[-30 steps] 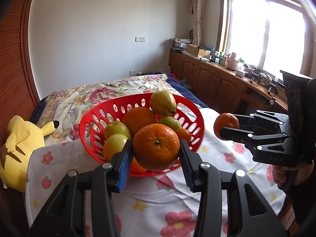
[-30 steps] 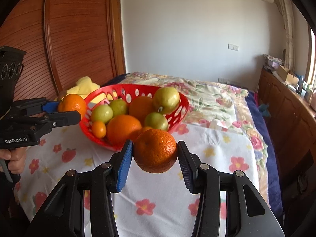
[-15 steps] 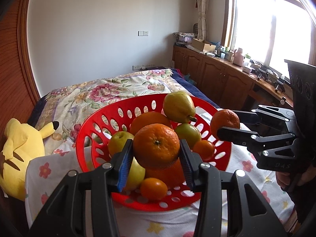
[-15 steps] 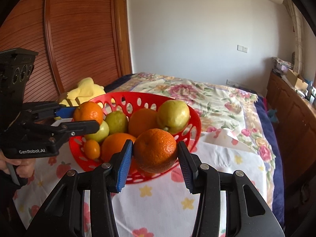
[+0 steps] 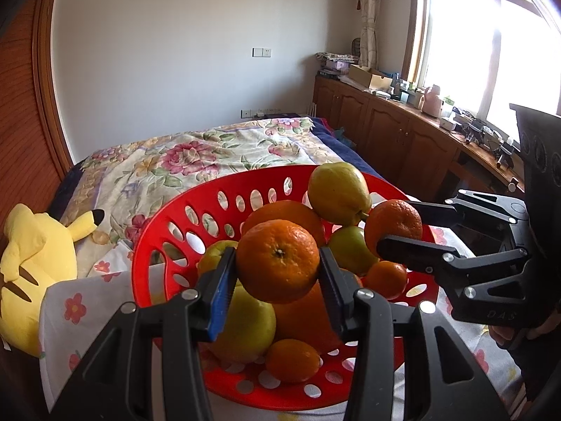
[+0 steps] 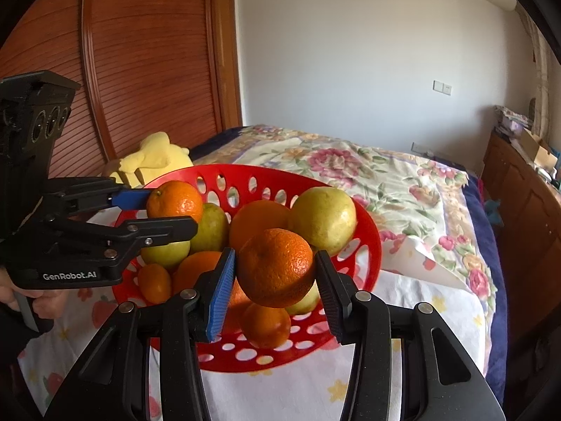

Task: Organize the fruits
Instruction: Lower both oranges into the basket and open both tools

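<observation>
At centre of the left wrist view, left hand-held gripper (image 5: 278, 272) clamped on an orange (image 5: 277, 260), pads pressing both sides, jaws only partly apart, poised over the red basket (image 5: 182, 210) heaped with oranges and green-yellow pears. At centre of the right wrist view, right hand-held gripper (image 6: 275, 275) likewise clenched on a second orange (image 6: 275, 267), above the basket's near rim. Beneath the basket, a flowered cloth on the surface (image 6: 420, 315); at the left edge, a yellow plush toy (image 5: 31, 263).

Lower fruits (image 5: 292, 360) half hidden; windowsill clutter (image 5: 470, 122) indistinct.
</observation>
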Tool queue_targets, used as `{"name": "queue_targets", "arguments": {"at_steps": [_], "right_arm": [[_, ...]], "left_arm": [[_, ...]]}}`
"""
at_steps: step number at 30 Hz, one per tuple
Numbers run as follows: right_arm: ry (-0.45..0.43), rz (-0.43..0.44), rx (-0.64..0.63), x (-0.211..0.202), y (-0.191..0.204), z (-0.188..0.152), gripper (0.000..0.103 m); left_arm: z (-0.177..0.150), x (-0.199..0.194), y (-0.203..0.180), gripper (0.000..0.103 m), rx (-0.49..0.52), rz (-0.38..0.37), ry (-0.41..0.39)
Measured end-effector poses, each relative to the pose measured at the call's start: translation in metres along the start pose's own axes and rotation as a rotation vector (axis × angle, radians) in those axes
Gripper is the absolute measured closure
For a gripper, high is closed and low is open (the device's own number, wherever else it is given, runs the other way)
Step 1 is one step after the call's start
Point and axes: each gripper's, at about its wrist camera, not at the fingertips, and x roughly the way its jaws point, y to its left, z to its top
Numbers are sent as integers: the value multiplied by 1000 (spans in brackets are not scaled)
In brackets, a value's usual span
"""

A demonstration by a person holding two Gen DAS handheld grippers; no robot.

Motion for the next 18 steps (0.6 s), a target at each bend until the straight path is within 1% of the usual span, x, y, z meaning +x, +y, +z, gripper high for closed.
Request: {"name": "queue_targets", "arguments": {"at_steps": [5, 12, 18], "right_arm": [[11, 10, -3, 5, 2, -2, 57], [25, 16, 3, 20, 6, 0, 57], [0, 22, 11, 22, 6, 3, 56]], "left_arm": [[-1, 5, 1, 57, -10, 0, 10], [-1, 2, -4, 57, -2, 21, -10], [-3, -7, 2, 56, -12, 42, -25]]}}
